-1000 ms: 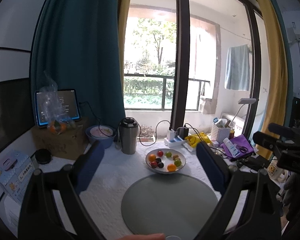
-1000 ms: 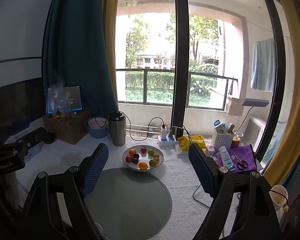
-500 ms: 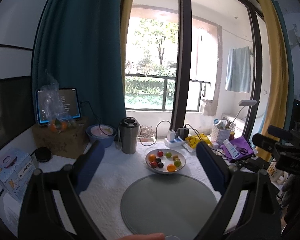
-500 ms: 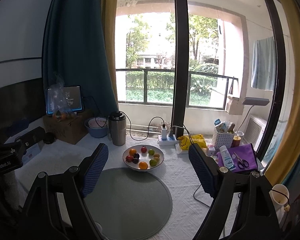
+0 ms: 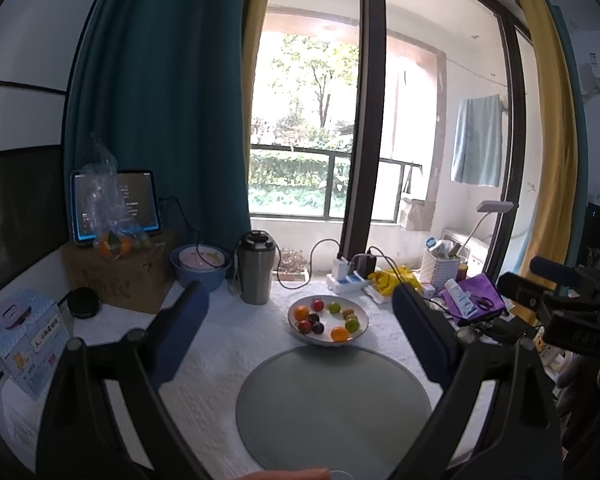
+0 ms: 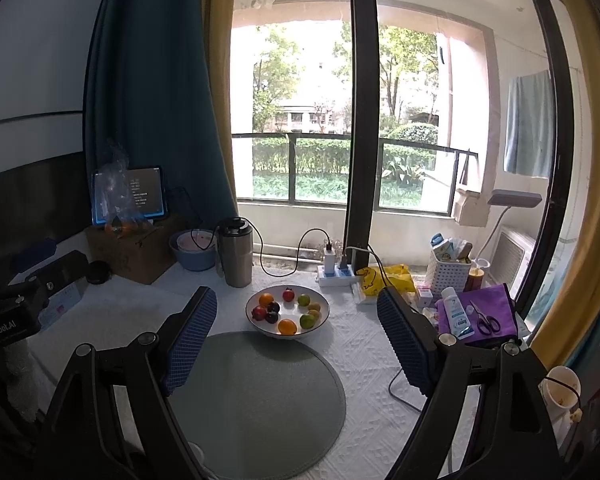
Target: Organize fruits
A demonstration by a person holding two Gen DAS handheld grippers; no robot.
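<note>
Both grippers, left gripper [image 5: 300, 322] and right gripper [image 6: 296, 322], hover spread and empty; the fruit bowl [image 6: 256, 322] lies straight ahead, beyond the round mat [image 6: 256, 400].

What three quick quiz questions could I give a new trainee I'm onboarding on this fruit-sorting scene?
1. True or false: the left gripper and the right gripper are both open and empty.
2. Where is all the fruit now?
3. What lies just in front of the bowl: A a round grey mat, B a tray?

Key: 1 true. 2 in the white bowl. 3 A.
</note>
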